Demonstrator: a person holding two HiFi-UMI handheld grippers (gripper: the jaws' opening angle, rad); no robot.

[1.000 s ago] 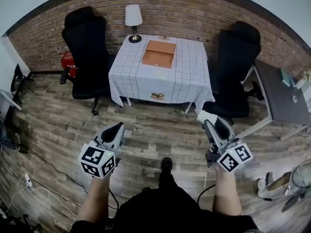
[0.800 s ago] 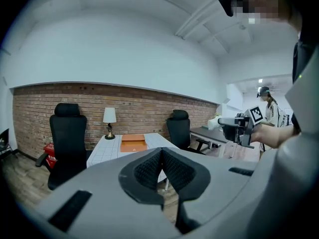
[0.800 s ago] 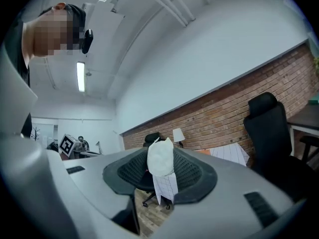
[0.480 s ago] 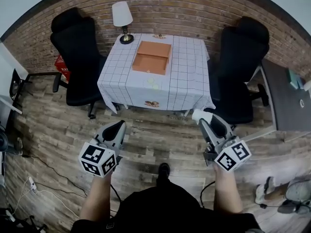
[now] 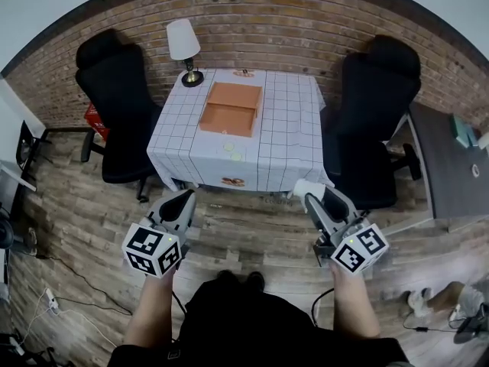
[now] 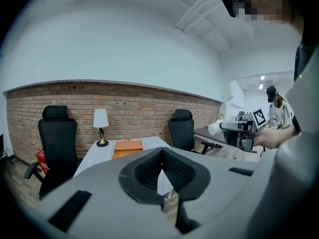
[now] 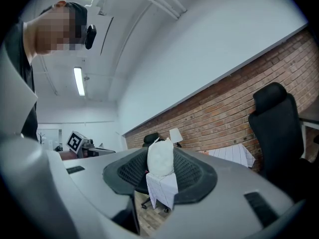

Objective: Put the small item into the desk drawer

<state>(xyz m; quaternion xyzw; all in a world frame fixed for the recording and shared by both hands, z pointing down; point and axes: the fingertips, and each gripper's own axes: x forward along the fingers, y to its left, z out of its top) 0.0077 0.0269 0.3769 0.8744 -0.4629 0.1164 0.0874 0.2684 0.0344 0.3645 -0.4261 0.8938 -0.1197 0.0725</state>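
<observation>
- The right gripper (image 5: 312, 199) sat just right of centre in the lower half of the head view. Its jaws were closed on a small white item (image 5: 304, 187), which stuck out past the tips.
- In the right gripper view the item showed as a rounded, crumpled white lump at the centre of the frame. It was pinched on both sides between the black ribbed pads (image 7: 130, 172).
- The left gripper (image 5: 186, 199) sat left of centre at the same height. Its jaws were pressed together with nothing between them.
- In the left gripper view the two dark pads (image 6: 144, 171) met along a thin seam at the middle of the frame.
- A square table (image 5: 290, 128) under a white grid-patterned cloth stood in the upper middle of the head view, above both grippers and well apart from them.
- A shallow orange box (image 5: 231, 108), open at the top, lay on the upper half of the table, left of its centre line. The white item was well apart from it, still off the table.
- A lamp (image 5: 184, 50) with a white shade stood on the table's upper left corner.
- Two pale round things (image 5: 231, 153) lay on the cloth just below the box, too small to identify.
- One black office chair (image 5: 114, 105) stood at the table's left and another black office chair (image 5: 374, 113) at its right.
- A grey desk (image 5: 447, 167) ran along the right edge of the frame.
- A wood-plank floor (image 5: 252, 232) filled the lower half.
</observation>
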